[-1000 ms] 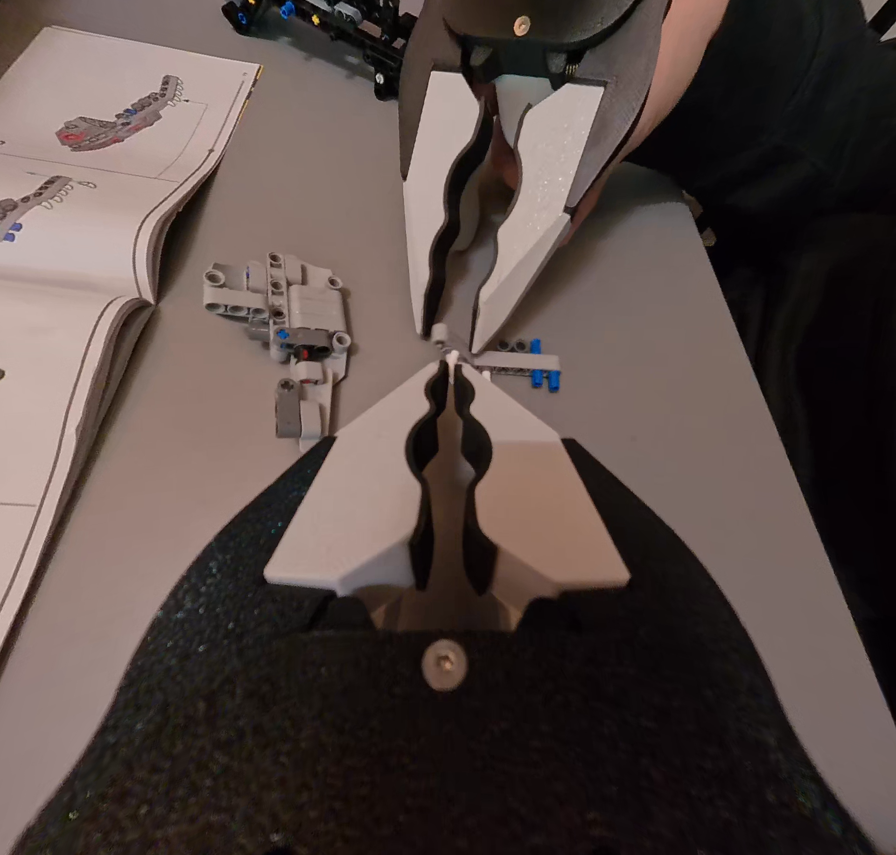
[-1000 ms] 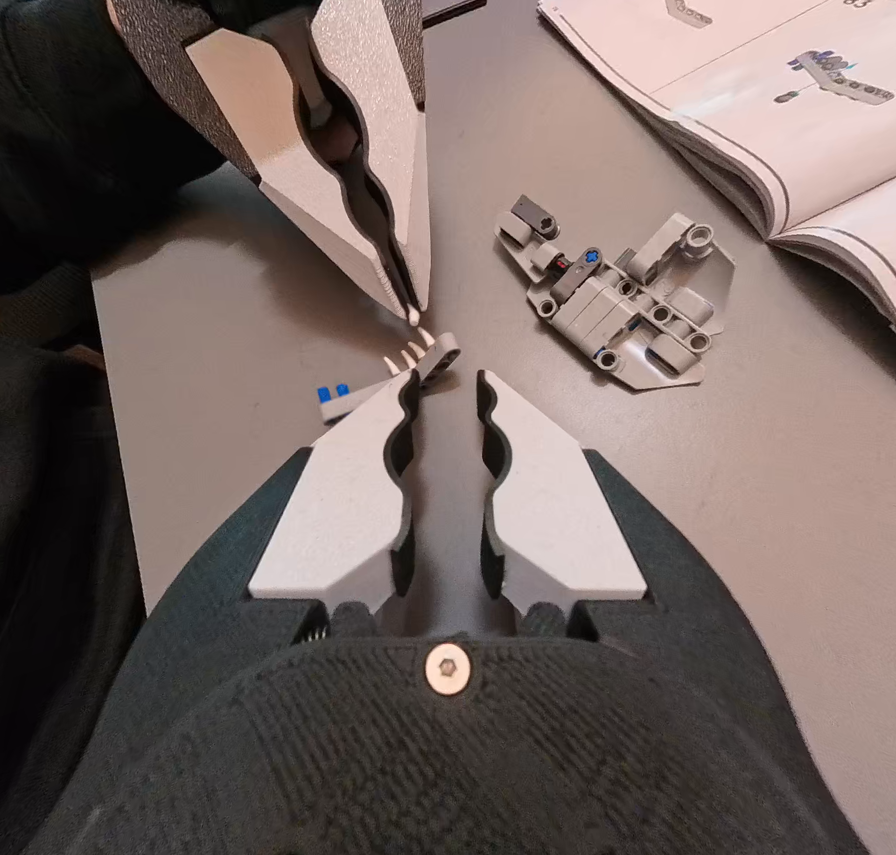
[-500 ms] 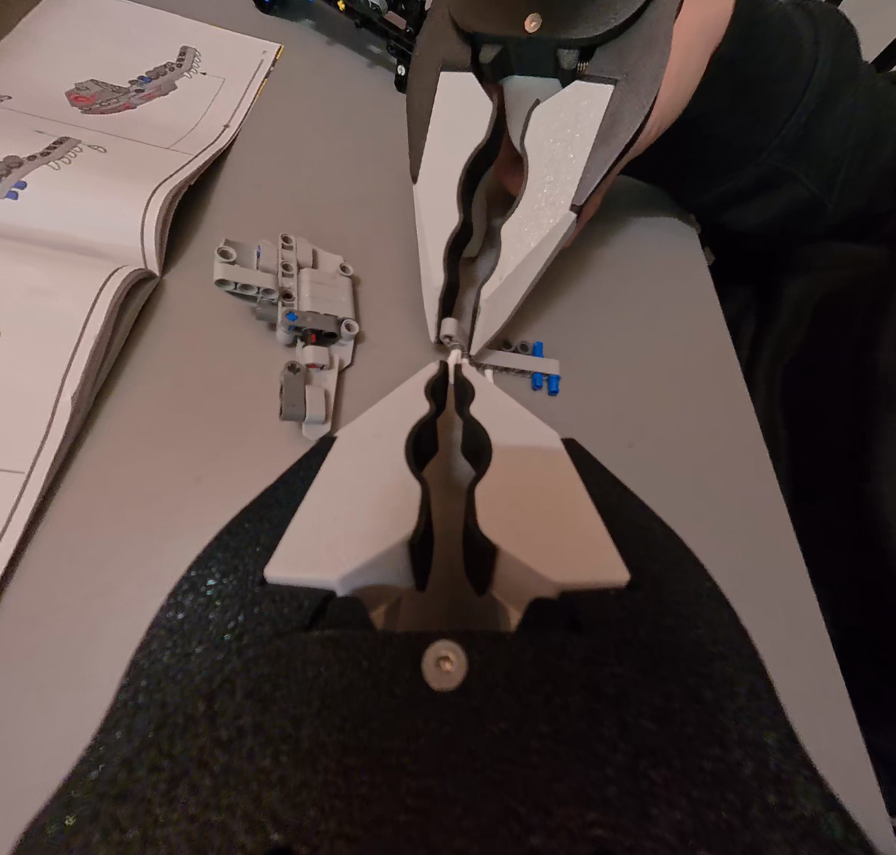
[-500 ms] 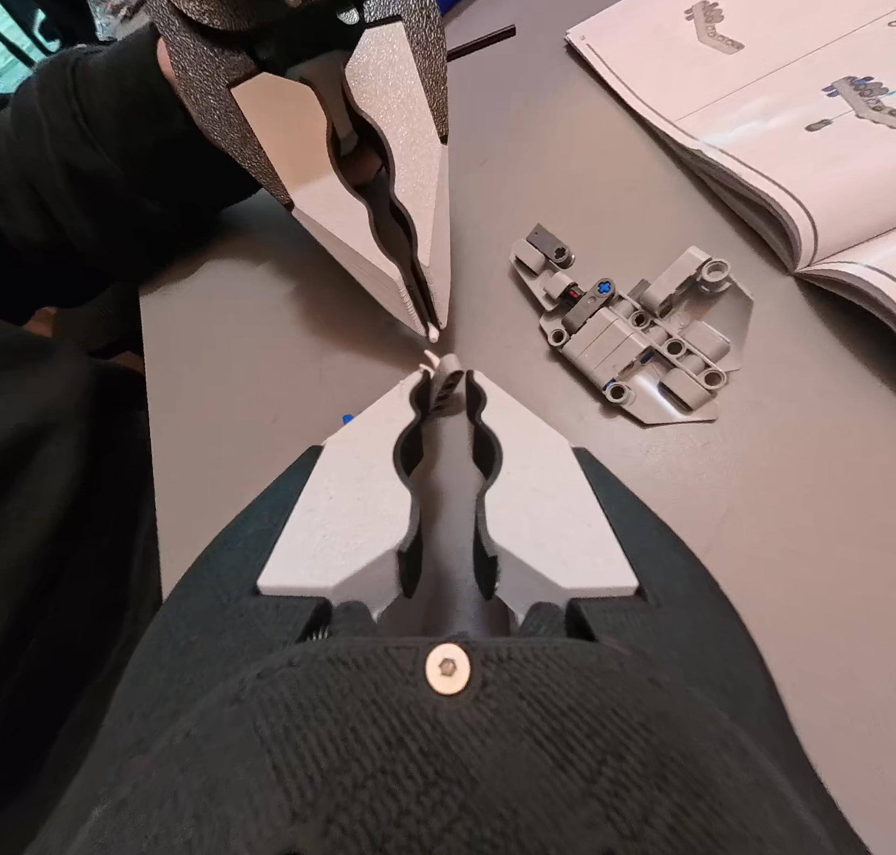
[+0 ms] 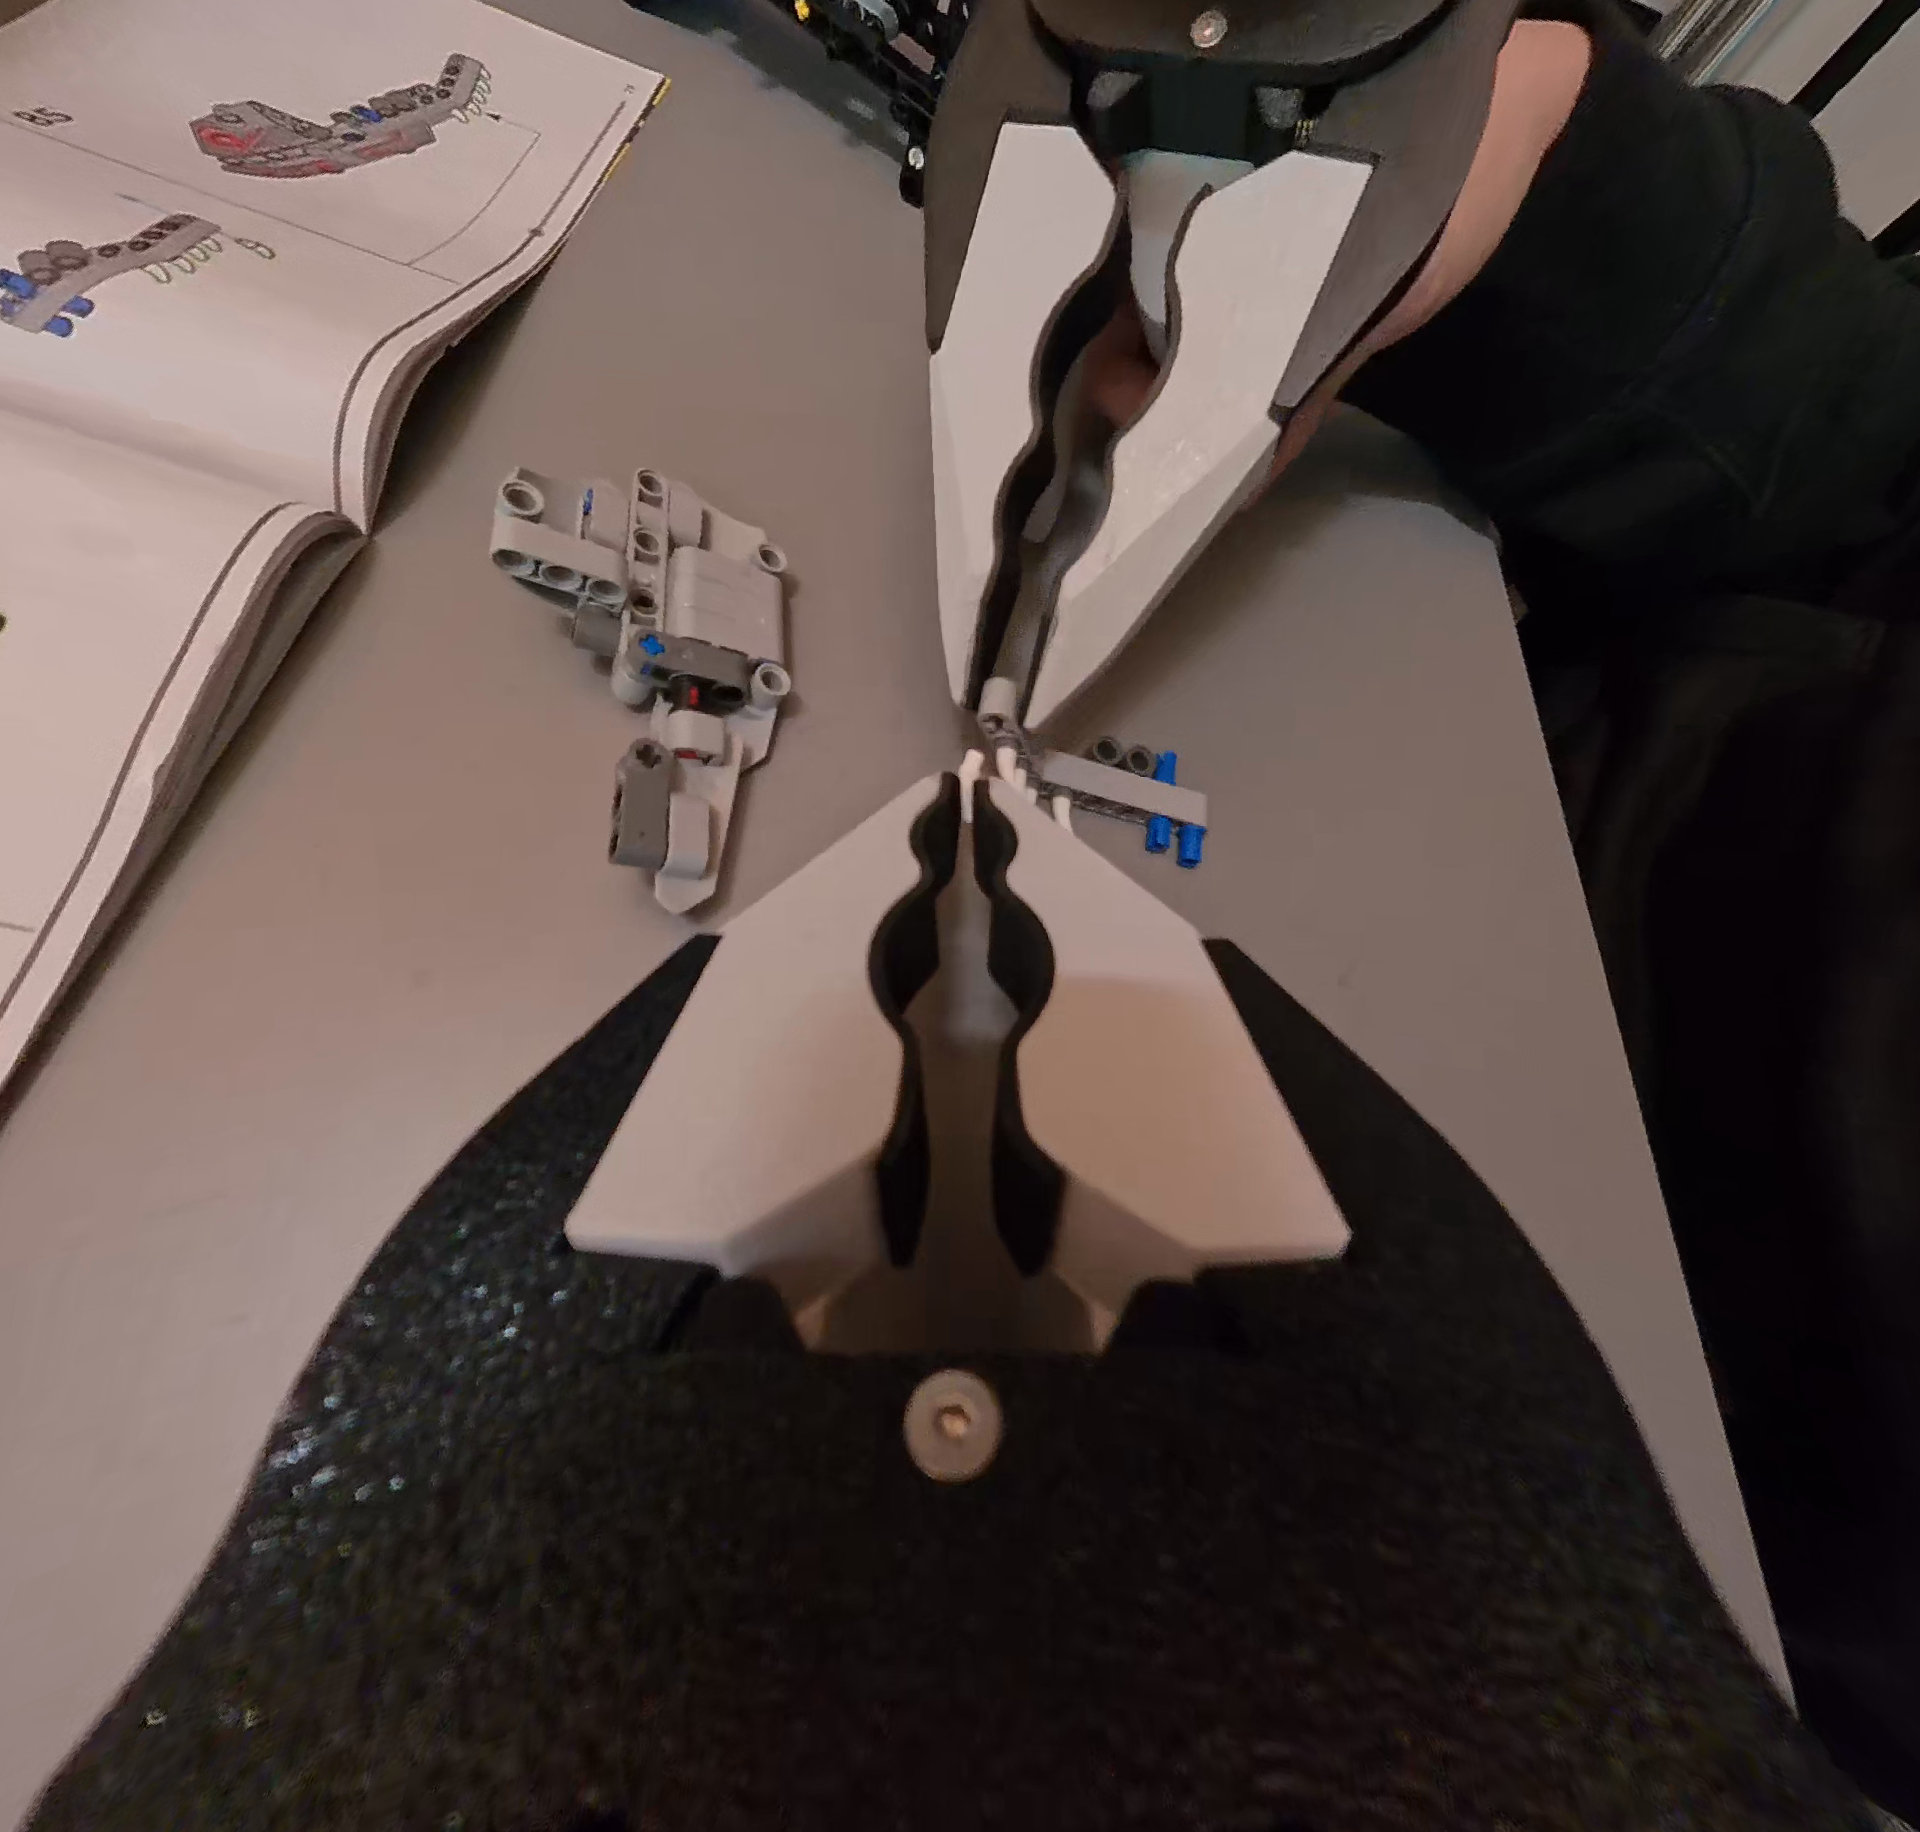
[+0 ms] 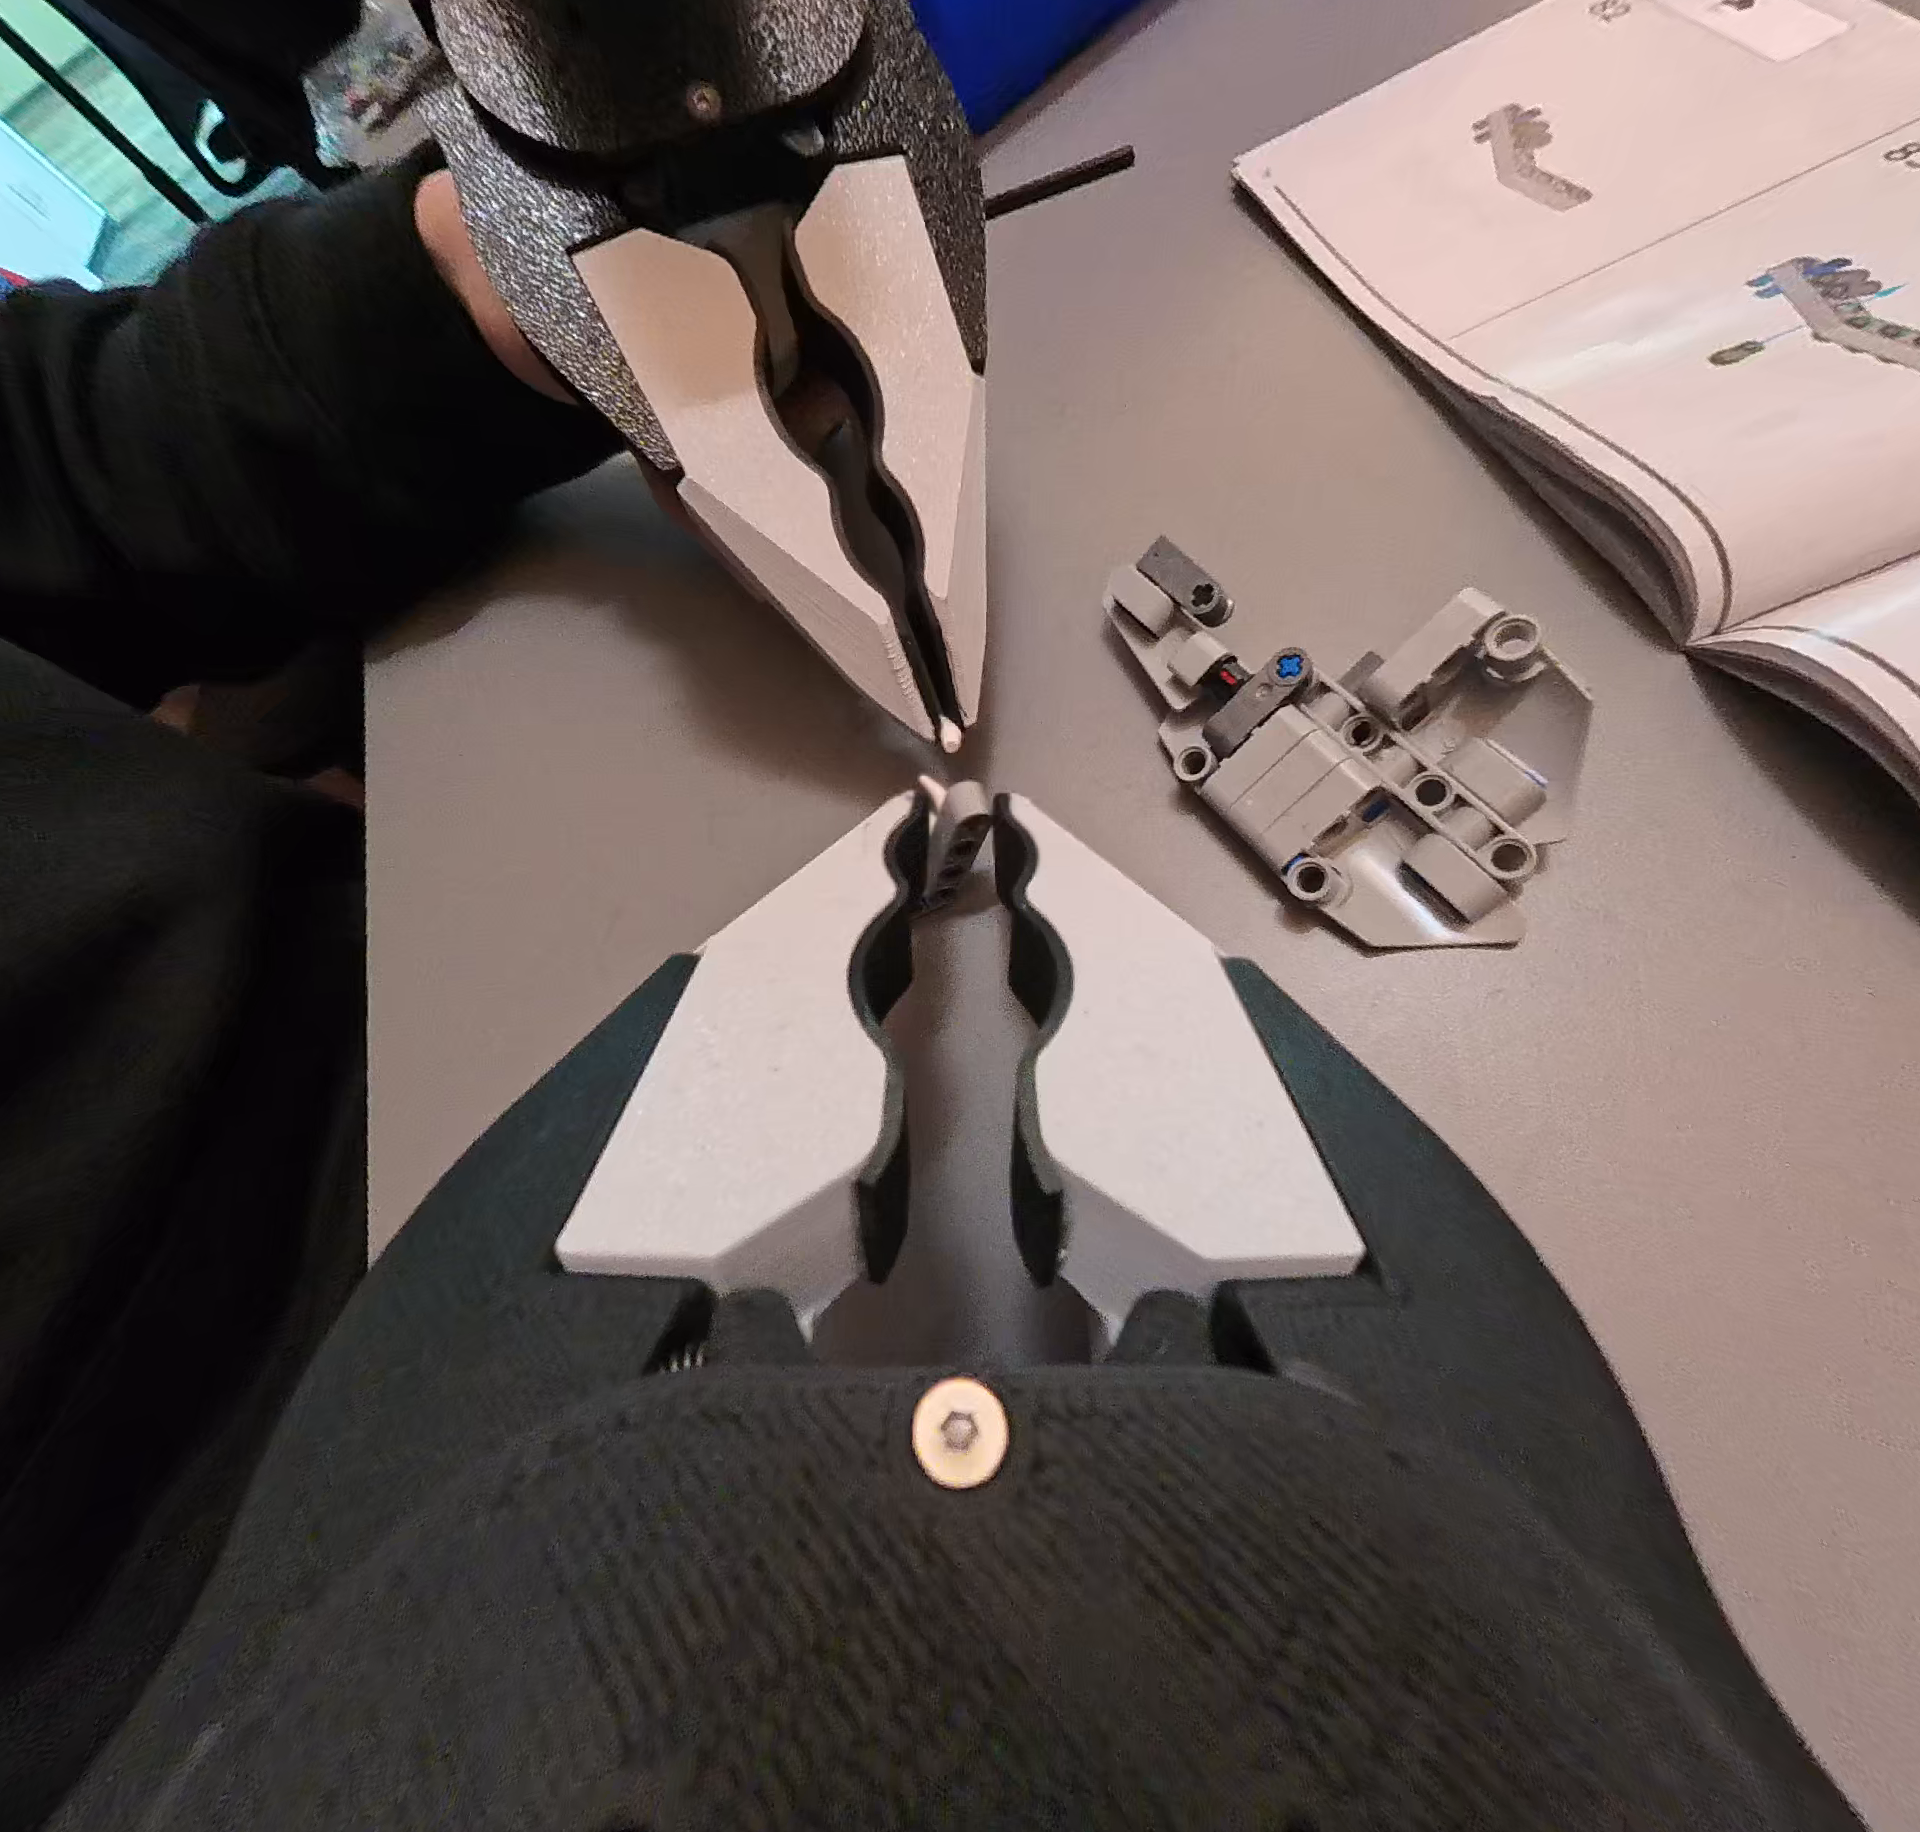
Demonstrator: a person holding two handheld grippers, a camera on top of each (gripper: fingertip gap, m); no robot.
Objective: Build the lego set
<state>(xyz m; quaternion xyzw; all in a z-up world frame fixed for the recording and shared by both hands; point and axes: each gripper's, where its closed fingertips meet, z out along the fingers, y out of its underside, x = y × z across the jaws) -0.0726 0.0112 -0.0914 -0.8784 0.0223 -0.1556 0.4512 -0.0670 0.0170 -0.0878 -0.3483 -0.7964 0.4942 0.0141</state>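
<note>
The right gripper [image 6: 956, 826] is clamping the grey beam [image 5: 1117, 795] by its end, steadying it just above the table [image 5: 1351, 951], so the left gripper [image 5: 968, 806], pinching a white pin [image 6: 948, 738], is lining up its insertion

Dim, warm indoor light is falling on the grey bench [image 5: 1351, 951] from above, leaving both views muted and slightly grainy. Soft shadows are pooling under the left claw [image 6: 948, 728] and beside the grey lego assembly [image 6: 1351, 774]. The instruction booklet [image 5: 208, 328] is catching the most light, without harsh glare. Wide-angle distortion is bending the bench edges and stretching the frame corners. The black mounts at the bottom are showing speckled highlights and looking soft, while the person's dark sleeve [image 6: 260, 411] is sinking into near-black.
</note>
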